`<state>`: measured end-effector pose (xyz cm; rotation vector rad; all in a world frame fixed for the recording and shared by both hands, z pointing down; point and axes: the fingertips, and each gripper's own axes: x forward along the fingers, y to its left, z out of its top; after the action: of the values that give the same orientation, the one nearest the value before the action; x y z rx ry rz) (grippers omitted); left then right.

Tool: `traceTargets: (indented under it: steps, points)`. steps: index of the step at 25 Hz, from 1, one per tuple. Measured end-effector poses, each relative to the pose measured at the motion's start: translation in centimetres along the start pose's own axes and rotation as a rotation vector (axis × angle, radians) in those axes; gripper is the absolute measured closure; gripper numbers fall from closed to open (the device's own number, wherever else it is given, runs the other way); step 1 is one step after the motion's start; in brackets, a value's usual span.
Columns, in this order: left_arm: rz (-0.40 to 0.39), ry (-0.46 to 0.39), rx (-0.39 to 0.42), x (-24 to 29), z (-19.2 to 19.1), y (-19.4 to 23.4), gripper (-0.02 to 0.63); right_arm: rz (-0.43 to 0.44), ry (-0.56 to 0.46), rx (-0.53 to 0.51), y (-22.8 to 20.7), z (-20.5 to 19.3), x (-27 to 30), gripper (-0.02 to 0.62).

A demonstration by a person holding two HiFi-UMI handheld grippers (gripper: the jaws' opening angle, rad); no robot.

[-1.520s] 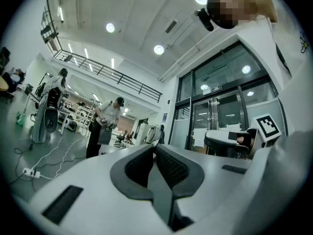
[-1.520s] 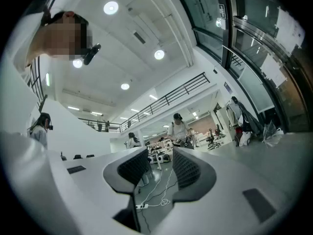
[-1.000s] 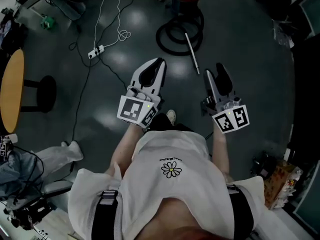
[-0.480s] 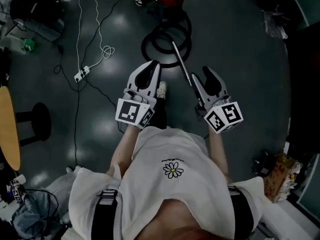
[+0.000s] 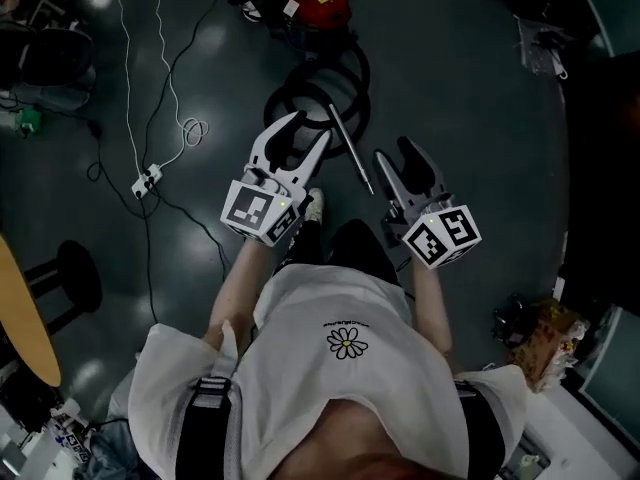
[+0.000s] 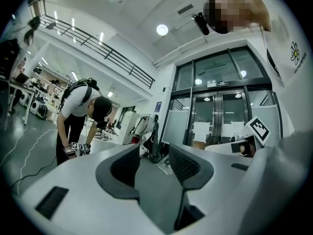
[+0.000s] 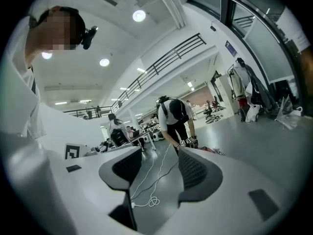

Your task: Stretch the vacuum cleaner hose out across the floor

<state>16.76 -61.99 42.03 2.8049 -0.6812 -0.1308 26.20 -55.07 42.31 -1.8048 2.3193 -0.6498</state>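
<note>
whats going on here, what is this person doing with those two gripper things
A person stands over a dark floor with a gripper in each hand. The vacuum hose lies coiled on the floor just ahead, beside the red vacuum cleaner, with a metal wand lying partly over the coil. The left gripper has just been opening its fingers, and the right gripper is open too; nothing is between either pair. Neither touches the hose, so the stretching has not begun.
</note>
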Motion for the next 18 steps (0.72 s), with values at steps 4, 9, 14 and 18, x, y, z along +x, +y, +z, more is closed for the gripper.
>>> traceTargets:
  steps: [4,9,14,18]
  points:
    - [0.027,0.046,-0.020,3.4,-2.1,3.7,0.436,-0.008,0.012,0.036,-3.7,0.0,3.7,0.353]
    - [0.021,0.111,-0.079,6.3,-6.7,7.7,0.382,-0.008,0.128,0.030,-9.5,-4.1,9.4,0.261]
    - [0.041,0.229,-0.086,9.8,-17.8,13.9,0.382,-0.009,0.369,0.075,-19.6,-18.3,16.0,0.261]
    - [0.046,0.275,-0.093,12.7,-32.5,20.4,0.382,-0.078,0.554,0.075,-31.0,-36.2,21.6,0.262]
